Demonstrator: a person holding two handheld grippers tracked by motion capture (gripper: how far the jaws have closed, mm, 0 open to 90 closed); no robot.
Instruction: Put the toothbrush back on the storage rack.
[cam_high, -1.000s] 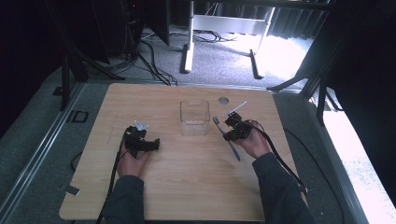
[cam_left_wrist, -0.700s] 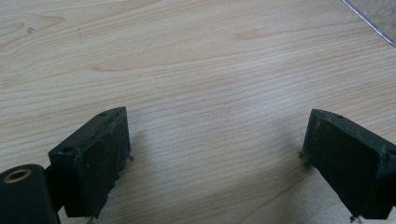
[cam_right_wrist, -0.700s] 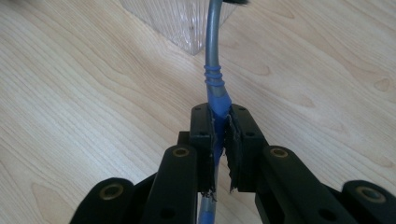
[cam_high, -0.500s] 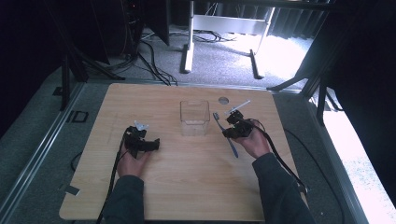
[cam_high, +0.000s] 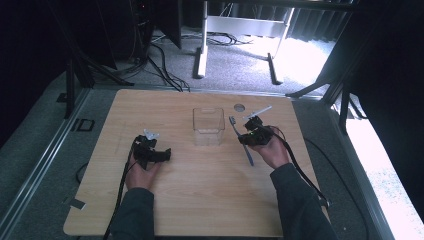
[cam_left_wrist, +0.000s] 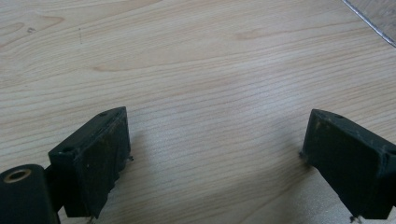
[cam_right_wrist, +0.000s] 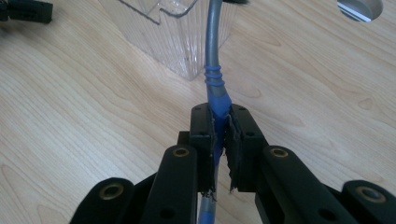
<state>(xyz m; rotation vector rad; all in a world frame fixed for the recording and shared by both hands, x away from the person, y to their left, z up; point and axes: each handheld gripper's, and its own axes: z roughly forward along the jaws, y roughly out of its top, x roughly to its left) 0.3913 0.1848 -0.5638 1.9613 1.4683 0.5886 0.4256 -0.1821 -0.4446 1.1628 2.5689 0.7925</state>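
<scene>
1. Table (cam_high: 200, 200): a pale wooden top that bore everything below. You worked from its near edge, one hand on each side.

2. Clear box (cam_high: 208, 125): an open-topped plastic tub, upright near the middle of the table toward the far side. In the right gripper view its ribbed wall (cam_right_wrist: 187, 42) stood just ahead of your jaws. I could not tell whether anything lay inside.

3. Left gripper (cam_high: 159, 155): it rested low on the table, well apart from the box. In the left gripper view its jaws stood wide, released, with bare wood between them (cam_left_wrist: 215, 154). It took no part in the step.

4. Right gripper (cam_high: 245, 140): just beside the box on its right. Your jaws were clenched on the blue grip of the toothbrush, as the right gripper view showed (cam_right_wrist: 219, 140).

5. Toothbrush (cam_high: 242, 142): grey and blue, held at mid-handle, its head end pointing toward the far edge beside the box and its tail end slanting back toward you. In the right gripper view its grey neck (cam_right_wrist: 211, 37) ran up past the box wall.

6. Small round disc (cam_high: 239, 107): on the table beyond the box, untouched.

Step in hand, by my judgement: you had the toothbrush grasped and were carrying it to the box. The next move would call for lifting the head over the rim, tipping the brush inward, then letting go.
</scene>
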